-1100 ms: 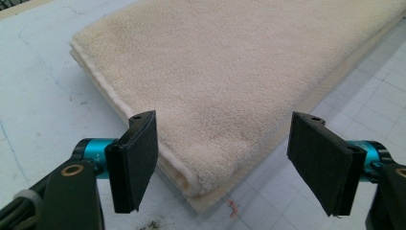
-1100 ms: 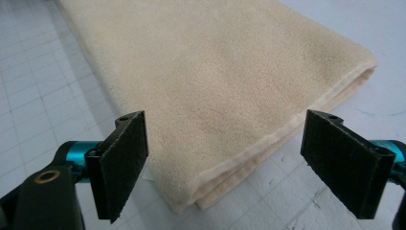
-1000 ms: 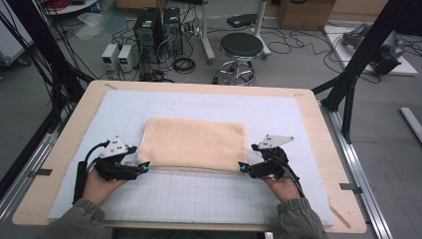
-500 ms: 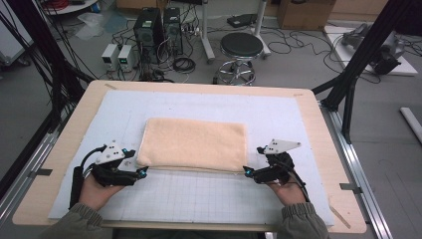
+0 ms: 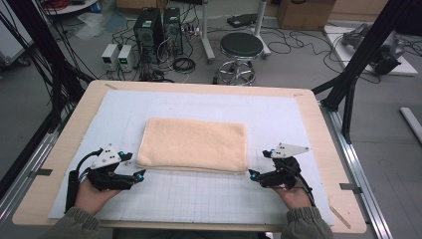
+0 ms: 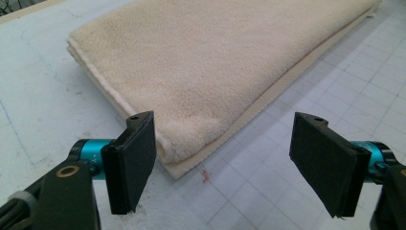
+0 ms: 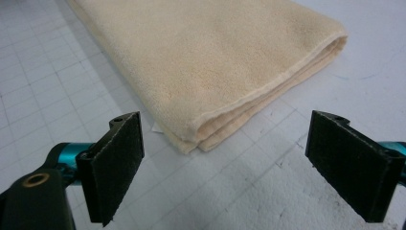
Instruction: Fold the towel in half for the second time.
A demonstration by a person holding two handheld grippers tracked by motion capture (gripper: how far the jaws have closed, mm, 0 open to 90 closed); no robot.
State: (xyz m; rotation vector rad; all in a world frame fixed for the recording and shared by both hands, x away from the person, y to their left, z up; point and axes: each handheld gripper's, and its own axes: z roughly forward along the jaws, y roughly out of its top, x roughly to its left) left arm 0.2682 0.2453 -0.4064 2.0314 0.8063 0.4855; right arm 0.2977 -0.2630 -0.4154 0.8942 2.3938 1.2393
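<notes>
A cream towel [image 5: 194, 145] lies folded flat in the middle of the white grid mat [image 5: 199, 194]. My left gripper [image 5: 140, 173] rests just off the towel's near left corner, open, nothing between its jaws. In the left gripper view the towel corner [image 6: 191, 143] lies a little ahead of the gripper [image 6: 225, 165], apart from both pads. My right gripper [image 5: 253, 175] sits off the near right corner, also open and empty. The right gripper view shows the folded corner [image 7: 201, 136] just beyond the gripper [image 7: 225, 165], with its layered edges showing.
The mat covers a wooden table [image 5: 318, 129] with a bare rim all round. Beyond the far edge stand a stool [image 5: 241, 47], computer cases [image 5: 159, 30] and loose cables on the floor. Black frame posts [image 5: 363, 55] rise at both sides.
Both grippers have let go of the towel's near edge and drawn back towards the person, jaws now open. The towel has settled flat in its fold.
</notes>
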